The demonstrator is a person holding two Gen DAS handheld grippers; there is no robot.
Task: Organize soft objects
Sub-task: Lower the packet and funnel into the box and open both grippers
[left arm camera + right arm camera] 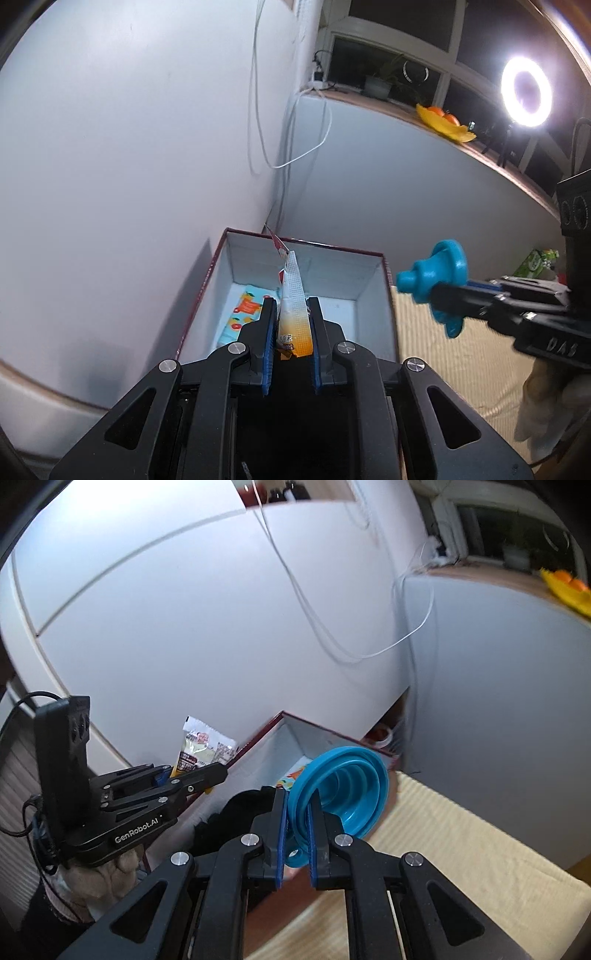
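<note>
Sachet (293, 310) stands clamped in the left hand-held gripper (292, 314) above the open box (384, 295); the right hand-held gripper (298, 819) pinches a blue collapsible funnel (347, 786) beside it.

My left tongs (291, 317) cover lower end of sachet (293, 295); print there unreadable. Packet (240, 314) in box (369, 273) half hidden behind left finger. Box near wall lost behind tongs body. My right tongs (298, 812) hide funnel (343, 790) rim and tab; spout faces away. Green carton (537, 262) by right edge blurred, part blocked. Gloved hand (546, 398) cut by frame edge.
</note>
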